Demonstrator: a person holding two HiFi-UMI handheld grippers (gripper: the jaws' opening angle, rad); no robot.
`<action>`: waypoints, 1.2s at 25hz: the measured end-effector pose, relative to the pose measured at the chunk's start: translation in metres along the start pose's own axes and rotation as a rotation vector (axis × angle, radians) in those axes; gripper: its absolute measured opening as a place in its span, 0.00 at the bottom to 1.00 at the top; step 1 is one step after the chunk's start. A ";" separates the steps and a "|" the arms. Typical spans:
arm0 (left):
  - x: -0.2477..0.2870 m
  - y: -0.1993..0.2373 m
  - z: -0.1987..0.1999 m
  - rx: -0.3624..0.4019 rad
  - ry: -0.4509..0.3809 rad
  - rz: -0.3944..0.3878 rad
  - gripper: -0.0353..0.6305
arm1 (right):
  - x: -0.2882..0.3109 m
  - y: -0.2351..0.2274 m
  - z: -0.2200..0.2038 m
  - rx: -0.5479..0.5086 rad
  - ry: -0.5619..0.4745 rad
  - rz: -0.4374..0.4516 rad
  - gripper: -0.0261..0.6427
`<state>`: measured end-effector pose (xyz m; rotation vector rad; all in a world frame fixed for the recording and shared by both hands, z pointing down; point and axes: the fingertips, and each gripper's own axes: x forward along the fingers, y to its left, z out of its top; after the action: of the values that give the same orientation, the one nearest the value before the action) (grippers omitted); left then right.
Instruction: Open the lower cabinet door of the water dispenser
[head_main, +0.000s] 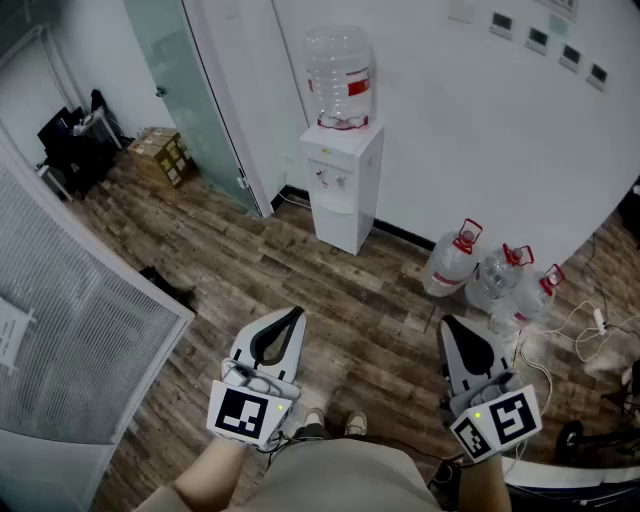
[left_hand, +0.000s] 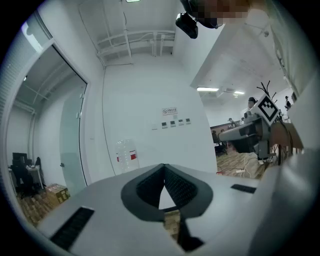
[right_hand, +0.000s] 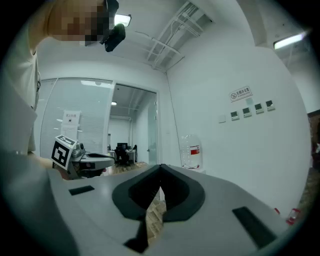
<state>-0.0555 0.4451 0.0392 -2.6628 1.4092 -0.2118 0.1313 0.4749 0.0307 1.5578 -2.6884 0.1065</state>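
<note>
Well ahead of the person, the water dispenser (head_main: 340, 190) stands against the white wall (head_main: 470, 130), on the wood-plank floor (head_main: 300, 280). It is a slim white upright cabinet with a clear bottle (head_main: 340, 75) turned upside down on top; the bottle carries a red label. Small taps sit in a recess high on its front. Below them the lower cabinet door (head_main: 328, 218) is a plain white panel that looks flush with the body, though it is too small to make out a handle.

Both grippers are held low and near the person's body, well apart from the dispenser and pointing level towards it. The left claw (head_main: 290, 315) has its jaws together, the tips meeting with nothing between them, as the left gripper view shows (left_hand: 164, 167). The right claw (head_main: 450, 322) is likewise closed on nothing (right_hand: 160, 167).

Three spare bottles (head_main: 495, 275) with red caps stand on the floor to the right of the dispenser. A frosted glass door (head_main: 190, 90) is to its left, with a cardboard box (head_main: 160, 152) beyond.
</note>
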 end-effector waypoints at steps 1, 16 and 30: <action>0.002 -0.001 0.000 0.000 0.000 0.000 0.06 | 0.000 -0.003 0.000 0.004 -0.005 -0.008 0.05; 0.024 -0.014 -0.005 -0.014 0.032 -0.014 0.06 | 0.004 -0.030 -0.009 0.015 -0.006 -0.007 0.05; 0.040 -0.021 -0.007 0.004 0.036 0.003 0.06 | 0.007 -0.044 -0.033 -0.001 0.032 0.023 0.05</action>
<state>-0.0179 0.4235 0.0521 -2.6664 1.4219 -0.2639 0.1657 0.4492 0.0656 1.5113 -2.6825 0.1297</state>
